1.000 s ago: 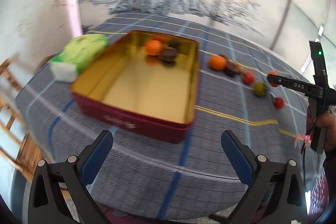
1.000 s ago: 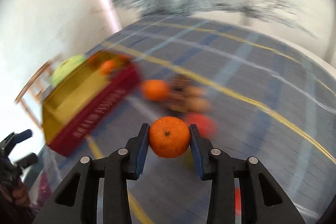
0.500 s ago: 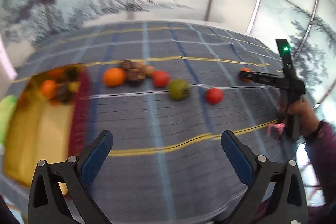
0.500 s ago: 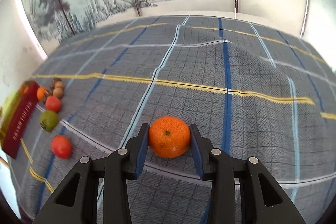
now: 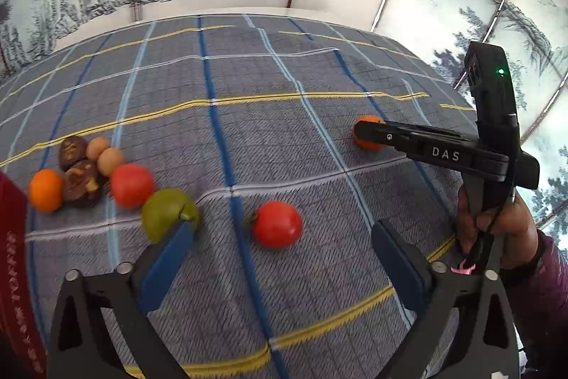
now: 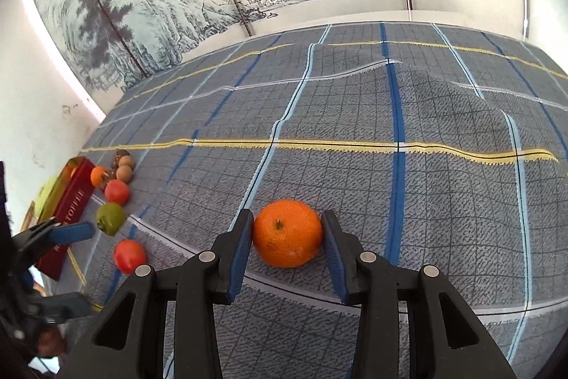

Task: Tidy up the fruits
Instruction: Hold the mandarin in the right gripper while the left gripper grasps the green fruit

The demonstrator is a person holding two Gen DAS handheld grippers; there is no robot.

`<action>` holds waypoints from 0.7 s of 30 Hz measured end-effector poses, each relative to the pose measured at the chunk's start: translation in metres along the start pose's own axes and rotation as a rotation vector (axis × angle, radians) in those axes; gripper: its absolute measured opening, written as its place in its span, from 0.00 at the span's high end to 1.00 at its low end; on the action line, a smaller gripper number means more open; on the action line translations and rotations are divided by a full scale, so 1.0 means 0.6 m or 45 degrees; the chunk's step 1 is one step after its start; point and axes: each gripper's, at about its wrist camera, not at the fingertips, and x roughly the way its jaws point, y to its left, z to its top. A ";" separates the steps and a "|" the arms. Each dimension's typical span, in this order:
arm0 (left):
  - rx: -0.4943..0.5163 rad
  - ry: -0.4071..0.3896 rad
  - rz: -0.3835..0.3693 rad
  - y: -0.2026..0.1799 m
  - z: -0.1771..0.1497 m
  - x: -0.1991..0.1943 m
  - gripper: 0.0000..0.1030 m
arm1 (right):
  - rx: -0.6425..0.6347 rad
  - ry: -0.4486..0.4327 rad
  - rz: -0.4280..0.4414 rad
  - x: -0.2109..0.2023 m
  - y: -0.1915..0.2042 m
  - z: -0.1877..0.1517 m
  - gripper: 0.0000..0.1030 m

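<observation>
**Letting go of an orange, closing in on a tomato**

Easing the right tongs open around the orange, with pads touching its skin on both sides. Resting it on the cloth, well away from the tin. Closing the left tongs with nothing gripped: framing a tomato, nearer the tin, with both pads clear of it. Passing just beside a green fruit on the tin side of the tomato, in line with the left finger.

Beware of lifting the right tongs away before both pads part: likely to drag the orange and send it rolling farther from the tin. Beware of pinching the tomato off-centre: likely to squirt it out sideways, or to bruise it if clamped hard. Beware too of nudging the green fruit toward the tin, into the other fruit beside it, by coming in too wide on that side
</observation>
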 end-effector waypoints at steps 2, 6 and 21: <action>0.020 0.022 0.002 -0.003 0.005 0.013 0.24 | 0.002 -0.005 0.008 -0.001 0.001 0.000 0.59; 0.057 0.094 0.042 0.001 0.002 0.042 0.37 | 0.009 -0.011 0.019 -0.003 -0.001 0.000 0.59; 0.055 -0.030 0.028 0.016 -0.016 0.022 0.71 | -0.032 0.011 -0.041 0.003 0.008 0.000 0.59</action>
